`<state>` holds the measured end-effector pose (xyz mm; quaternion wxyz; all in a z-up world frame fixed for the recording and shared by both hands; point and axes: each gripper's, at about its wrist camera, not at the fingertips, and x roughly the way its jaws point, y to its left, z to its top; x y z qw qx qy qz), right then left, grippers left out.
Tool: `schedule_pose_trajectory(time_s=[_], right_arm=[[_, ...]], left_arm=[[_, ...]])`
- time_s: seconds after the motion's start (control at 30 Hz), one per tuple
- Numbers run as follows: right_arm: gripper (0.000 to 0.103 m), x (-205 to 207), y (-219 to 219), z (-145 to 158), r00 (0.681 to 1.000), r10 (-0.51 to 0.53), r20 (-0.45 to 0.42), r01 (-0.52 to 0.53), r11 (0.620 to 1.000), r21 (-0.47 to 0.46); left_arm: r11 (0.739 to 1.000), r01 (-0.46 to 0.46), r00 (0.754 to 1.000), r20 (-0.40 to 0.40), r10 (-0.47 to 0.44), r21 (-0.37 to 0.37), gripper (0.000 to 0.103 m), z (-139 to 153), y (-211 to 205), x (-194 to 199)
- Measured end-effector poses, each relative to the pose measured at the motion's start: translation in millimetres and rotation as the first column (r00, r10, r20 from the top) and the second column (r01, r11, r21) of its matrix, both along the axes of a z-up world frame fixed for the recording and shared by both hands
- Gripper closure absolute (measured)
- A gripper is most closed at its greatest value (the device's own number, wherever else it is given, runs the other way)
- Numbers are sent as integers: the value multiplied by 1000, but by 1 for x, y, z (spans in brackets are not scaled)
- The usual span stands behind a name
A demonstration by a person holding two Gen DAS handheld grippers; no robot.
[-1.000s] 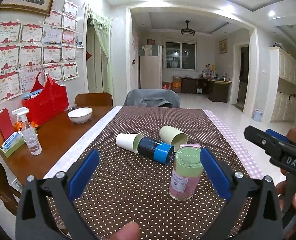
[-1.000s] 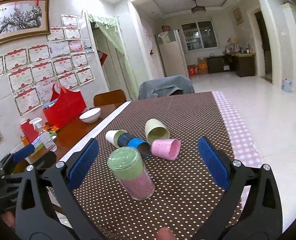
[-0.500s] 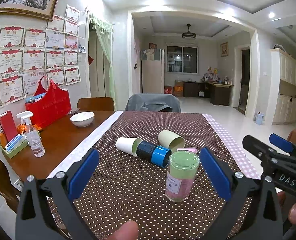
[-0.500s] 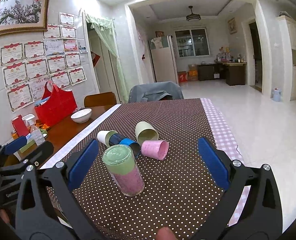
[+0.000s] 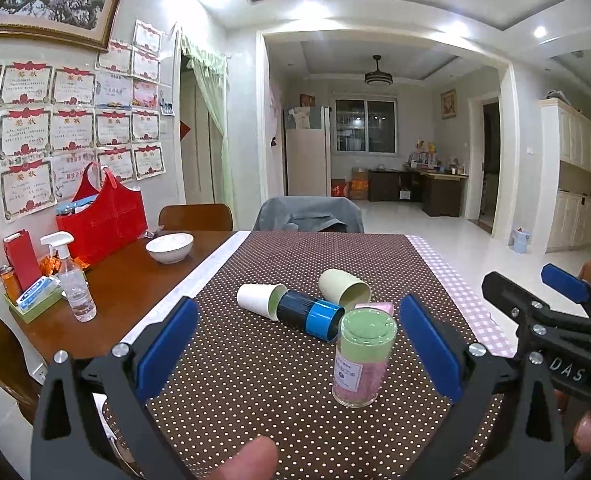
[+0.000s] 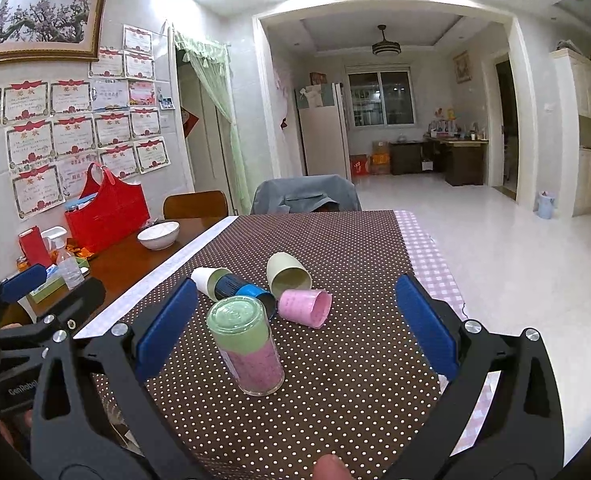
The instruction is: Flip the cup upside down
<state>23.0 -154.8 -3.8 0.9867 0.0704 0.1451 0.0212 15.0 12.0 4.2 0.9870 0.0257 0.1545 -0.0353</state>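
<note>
Two open grippers [image 5: 295,344] [image 6: 293,330] flank a standing cup [image 6: 247,346] (glassy, probably slick) at 12 o'clock; grip mid-wall, judging by its straight sides

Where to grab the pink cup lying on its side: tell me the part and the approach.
Grip the pink cup across its body, mid-length, coming from above with the right gripper. It lies with its open mouth toward the right; the blue cup crowds its base end, so stay nearer the rim.
</note>
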Motion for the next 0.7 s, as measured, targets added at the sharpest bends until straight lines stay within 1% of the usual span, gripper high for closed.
schedule_pose_trajectory(time_s=[0.17,0.37,0.47,0.57,0.7], right_arm=[[6,1,0,-1,1000,2,-6,-2,1000,4],[6,5,0,-3,1000,9,-20,-9,1000,14],[6,6,0,-4,1000,12,-22,-12,1000,18],[6,7,0,-5,1000,15,-25,-15,1000,19],[6,7,0,-6,999,18,-28,-17,1000,23]], left_arm=[[1000,-3,1000,8,3,11,4,1,-1,-1],[1000,-1,1000,12,1,-11,4,1,4,-1],[1000,-4,1000,8,4,-14,4,2,5,0],[999,-9,1000,-13,8,-30,4,1,7,3],[1000,-15,1000,-15,15,-19,4,1,7,4]])
